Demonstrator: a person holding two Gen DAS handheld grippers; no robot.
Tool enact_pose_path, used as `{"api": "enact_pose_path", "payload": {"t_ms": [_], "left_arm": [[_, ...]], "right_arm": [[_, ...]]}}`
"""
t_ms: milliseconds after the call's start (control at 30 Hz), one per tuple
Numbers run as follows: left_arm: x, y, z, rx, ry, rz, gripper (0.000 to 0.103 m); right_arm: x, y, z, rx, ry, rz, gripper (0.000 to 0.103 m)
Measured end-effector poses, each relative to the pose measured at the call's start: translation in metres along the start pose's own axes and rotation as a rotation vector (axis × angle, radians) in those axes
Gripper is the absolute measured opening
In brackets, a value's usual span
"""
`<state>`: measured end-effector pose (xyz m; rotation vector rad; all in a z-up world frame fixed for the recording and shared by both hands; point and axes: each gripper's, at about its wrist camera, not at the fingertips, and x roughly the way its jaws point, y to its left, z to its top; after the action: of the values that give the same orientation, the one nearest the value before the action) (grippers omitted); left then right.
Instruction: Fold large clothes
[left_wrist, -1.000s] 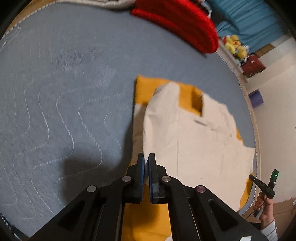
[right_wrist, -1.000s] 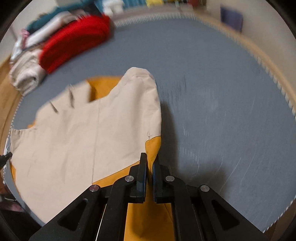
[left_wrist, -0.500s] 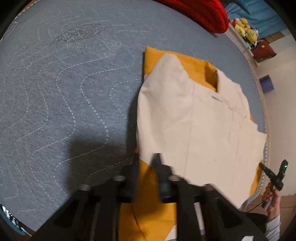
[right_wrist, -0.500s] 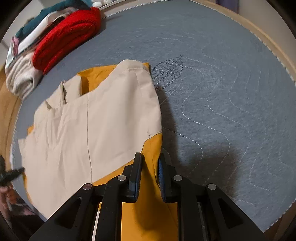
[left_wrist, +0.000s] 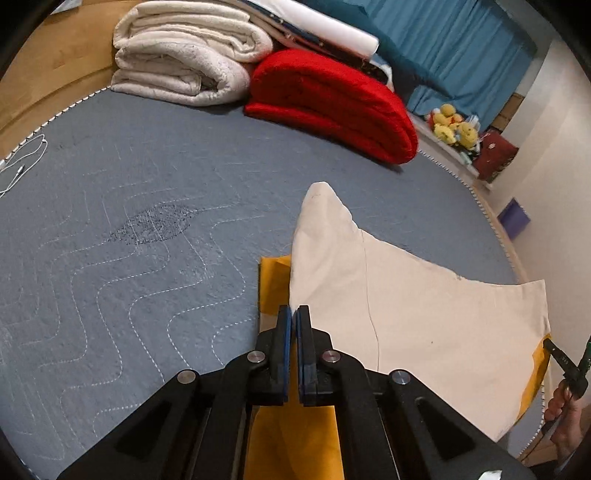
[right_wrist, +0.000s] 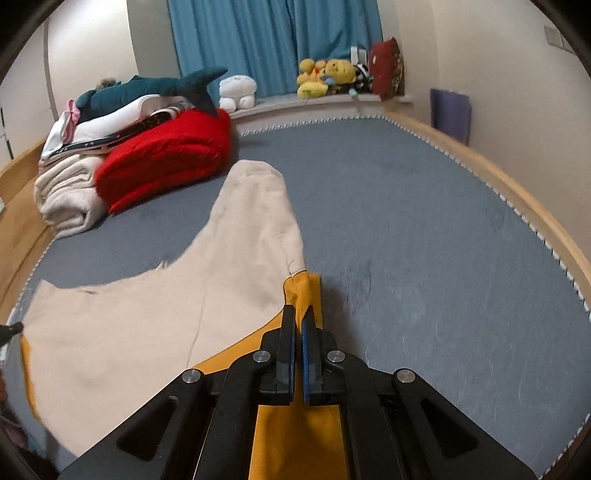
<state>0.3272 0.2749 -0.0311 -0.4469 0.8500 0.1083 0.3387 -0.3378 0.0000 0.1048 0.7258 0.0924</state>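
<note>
Each gripper, left gripper (left_wrist: 294, 312) and right gripper (right_wrist: 298, 312), is clamped on the cream-and-yellow garment (left_wrist: 388, 314) stretching ahead.

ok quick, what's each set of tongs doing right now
left tongs: closed on the yellow and cream garment
right tongs: closed on the same garment's yellow edge

Readable text: none found in either view.
Garment (left_wrist: 406, 310): cream and yellow cloth, no print or tag legible.
Red blanket (left_wrist: 332, 103): plain, no label seen.
Dark strip in the pile (right_wrist: 110, 138): small light marks, too small to read.
Red cushion (right_wrist: 386, 68): pale specks, not legible.
Device in the hand (left_wrist: 567, 365): tiny marking, unreadable.
</note>
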Motion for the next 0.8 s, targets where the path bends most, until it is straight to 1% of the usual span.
{"api": "enact_pose_path", "payload": {"t_ms": [67,133,167,200,233,267,300,333,400,467,500,533,567,633,700,800], "left_arm": [[0.025,0.000,-0.001,0.013,0.059,0.041,0.001],[0.053,0.005,-0.007,0.047,0.150,0.106,0.001],[0.067,0.004,-0.010,0.062,0.198,0.130,0.001],[0.074,0.006,-0.011,0.067,0.218,0.142,0.001],[0.078,0.006,-0.010,0.073,0.221,0.155,0.001],[0.076,0.005,-0.006,0.071,0.197,0.154,0.001],[0.072,0.004,-0.001,0.067,0.170,0.148,0.001],[0.065,0.003,0.006,0.060,0.124,0.134,0.001],[0.058,-0.001,0.013,0.063,0.069,0.122,0.001],[0.060,-0.001,0.016,0.074,0.061,0.142,0.001],[0.067,0.000,0.014,0.075,0.076,0.157,0.001],[0.075,0.002,0.013,0.074,0.098,0.171,0.001],[0.080,0.006,0.010,0.071,0.115,0.177,0.001],[0.096,0.007,0.004,0.075,0.161,0.193,0.001],[0.107,0.007,-0.003,0.090,0.189,0.211,0.002],[0.115,0.006,-0.014,0.101,0.216,0.229,0.002]], "right_arm": [[0.022,0.002,0.001,-0.008,0.034,-0.021,0.003],[0.050,0.002,-0.003,-0.021,0.104,-0.052,0.003],[0.069,0.002,-0.007,-0.029,0.164,-0.070,0.003],[0.087,0.001,-0.013,-0.036,0.225,-0.088,0.003],[0.097,-0.002,-0.017,-0.035,0.260,-0.099,0.003],[0.105,-0.005,-0.019,-0.027,0.285,-0.098,0.003],[0.108,-0.004,-0.019,-0.024,0.283,-0.097,0.003],[0.107,-0.001,-0.016,-0.025,0.261,-0.096,0.002],[0.095,0.006,-0.001,-0.019,0.179,-0.082,0.002],[0.083,0.014,0.011,-0.017,0.092,-0.067,0.002],[0.079,0.016,0.015,-0.014,0.063,-0.067,0.002],[0.080,0.017,0.015,-0.011,0.053,-0.075,0.002],[0.085,0.018,0.015,-0.007,0.060,-0.090,0.002],[0.104,0.019,0.010,0.003,0.108,-0.115,0.002],[0.126,0.020,0.002,-0.009,0.172,-0.148,0.002],[0.145,0.025,-0.008,-0.037,0.238,-0.181,0.002]]}}
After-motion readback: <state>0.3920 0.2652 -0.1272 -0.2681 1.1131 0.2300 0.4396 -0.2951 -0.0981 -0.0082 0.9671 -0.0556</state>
